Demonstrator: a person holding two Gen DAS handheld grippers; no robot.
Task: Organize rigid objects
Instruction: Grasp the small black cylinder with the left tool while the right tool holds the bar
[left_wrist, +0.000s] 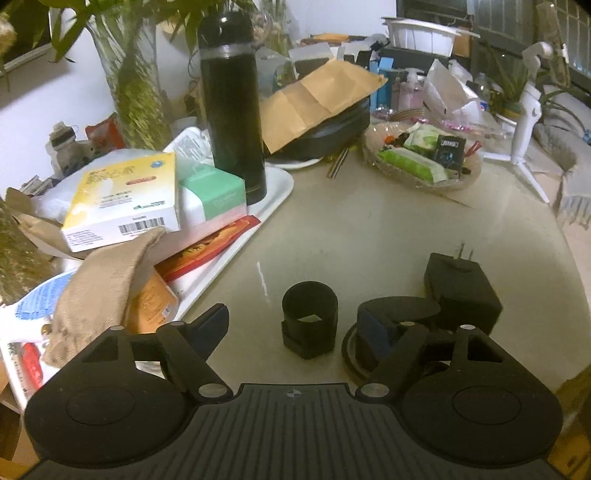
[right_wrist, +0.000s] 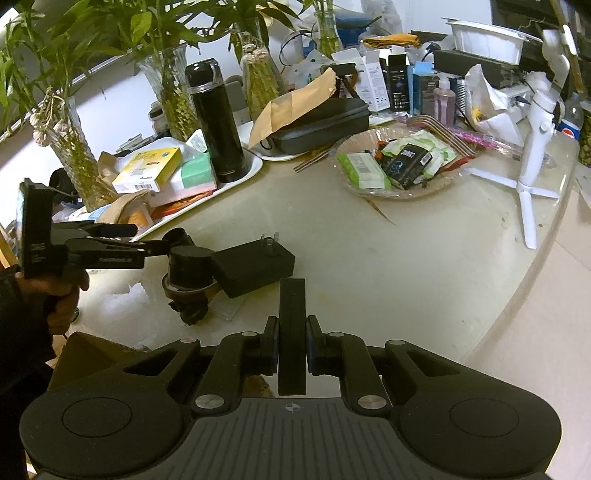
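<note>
Desk (left_wrist: 369, 229): smooth, pale, faintly glossy stone-like top. Charger block (left_wrist: 461, 291) on it: matt black plastic, bright metal prongs. Flask (left_wrist: 232, 110) beyond the charger: glossy black finish. Envelope (left_wrist: 317, 99) right of the flask: creased brown paper. Sock (left_wrist: 107, 288) left of the charger: rough beige knit cloth.

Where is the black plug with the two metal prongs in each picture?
Left wrist view: the black plug sits low on the right, beside the left claw's right finger.
Right wrist view: the plug lies left of the middle, on the table.
Shared landmark: the tall black bottle on the white tray.
</note>
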